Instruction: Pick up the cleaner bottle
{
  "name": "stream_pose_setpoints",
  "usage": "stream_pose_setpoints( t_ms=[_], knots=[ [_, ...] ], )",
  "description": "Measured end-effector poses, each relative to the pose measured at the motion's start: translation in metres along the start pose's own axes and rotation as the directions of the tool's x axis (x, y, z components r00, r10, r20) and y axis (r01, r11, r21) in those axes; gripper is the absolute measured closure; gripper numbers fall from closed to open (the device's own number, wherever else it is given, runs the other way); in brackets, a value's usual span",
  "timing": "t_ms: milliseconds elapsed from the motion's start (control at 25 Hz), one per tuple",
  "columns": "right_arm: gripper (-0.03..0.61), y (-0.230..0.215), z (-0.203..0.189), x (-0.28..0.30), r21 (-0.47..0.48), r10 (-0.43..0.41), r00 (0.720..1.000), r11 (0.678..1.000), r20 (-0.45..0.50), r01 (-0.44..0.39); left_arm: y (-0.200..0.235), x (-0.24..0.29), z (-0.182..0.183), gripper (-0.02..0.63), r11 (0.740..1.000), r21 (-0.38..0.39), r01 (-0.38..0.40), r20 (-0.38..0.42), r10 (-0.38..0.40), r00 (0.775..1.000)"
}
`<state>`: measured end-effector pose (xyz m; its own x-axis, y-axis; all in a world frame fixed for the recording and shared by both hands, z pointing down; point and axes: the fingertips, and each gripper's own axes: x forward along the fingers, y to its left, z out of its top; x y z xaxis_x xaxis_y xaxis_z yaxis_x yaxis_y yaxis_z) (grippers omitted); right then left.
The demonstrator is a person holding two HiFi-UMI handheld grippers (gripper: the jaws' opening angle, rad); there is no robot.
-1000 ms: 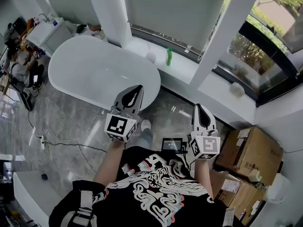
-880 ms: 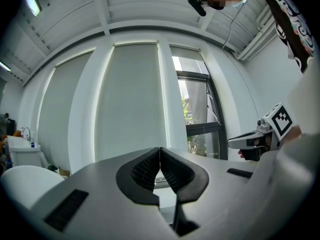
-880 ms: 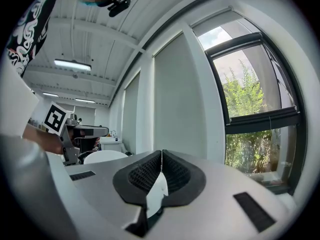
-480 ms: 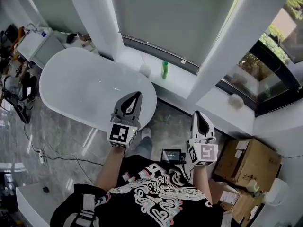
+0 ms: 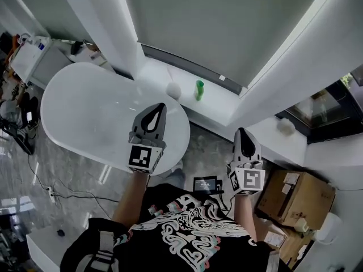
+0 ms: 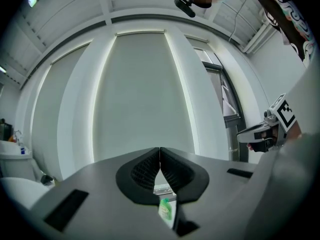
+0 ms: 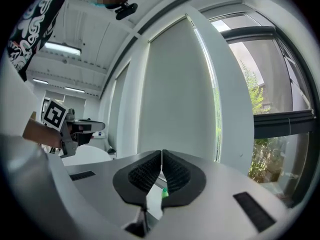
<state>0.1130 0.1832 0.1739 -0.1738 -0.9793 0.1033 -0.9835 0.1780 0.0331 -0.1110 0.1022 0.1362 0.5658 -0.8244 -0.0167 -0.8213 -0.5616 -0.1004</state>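
Moved since before: both hand-held grippers and the person carrying them have closed in on the window; the small green plastic cleaner bottle (image 5: 199, 89) now lies closer ahead of the jaw tips.
Bottle's place: on the white window ledge (image 5: 222, 102), just beside a small white rounded object (image 5: 173, 90), apart from both grippers.
Bottle's axis: upright, so a level approach would meet its side square on.
Left gripper (image 5: 160, 106): jaws pressed together, nothing between them; it hangs over the glossy white oval top (image 5: 85, 112), with the bottle ahead and slightly to its right.
Right gripper (image 5: 240, 132): jaws likewise closed and empty; the bottle lies ahead and off to its left.
Nearer hand: the left, by my reckoning, though neither is within reach yet.
What the grab needs: jaws parted before arrival.
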Motion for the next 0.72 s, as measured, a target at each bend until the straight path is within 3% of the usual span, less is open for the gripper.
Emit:
stream_pose_setpoints(
  t_ms=[320,560,720],
  knots=[
    [0.549,0.013,0.005,0.056,-0.013,0.009,1.000,1.000,-0.009,-0.009,0.046,0.033,-0.009,0.598,1.000,-0.026,-0.009,0.018,0.010,1.000],
    [0.549,0.009,0.009,0.083,-0.020,-0.031,0.999,0.999,0.007,0.031,0.069,0.058,-0.008,0.598,0.999,-0.033,0.003,0.053,-0.002,0.999],
    [0.549,0.008,0.015,0.091,-0.025,-0.038,0.999,0.999,0.013,0.038,0.075,0.068,-0.019,0.598,1.000,-0.003,0.025,-0.008,-0.025,1.000]
  ],
)
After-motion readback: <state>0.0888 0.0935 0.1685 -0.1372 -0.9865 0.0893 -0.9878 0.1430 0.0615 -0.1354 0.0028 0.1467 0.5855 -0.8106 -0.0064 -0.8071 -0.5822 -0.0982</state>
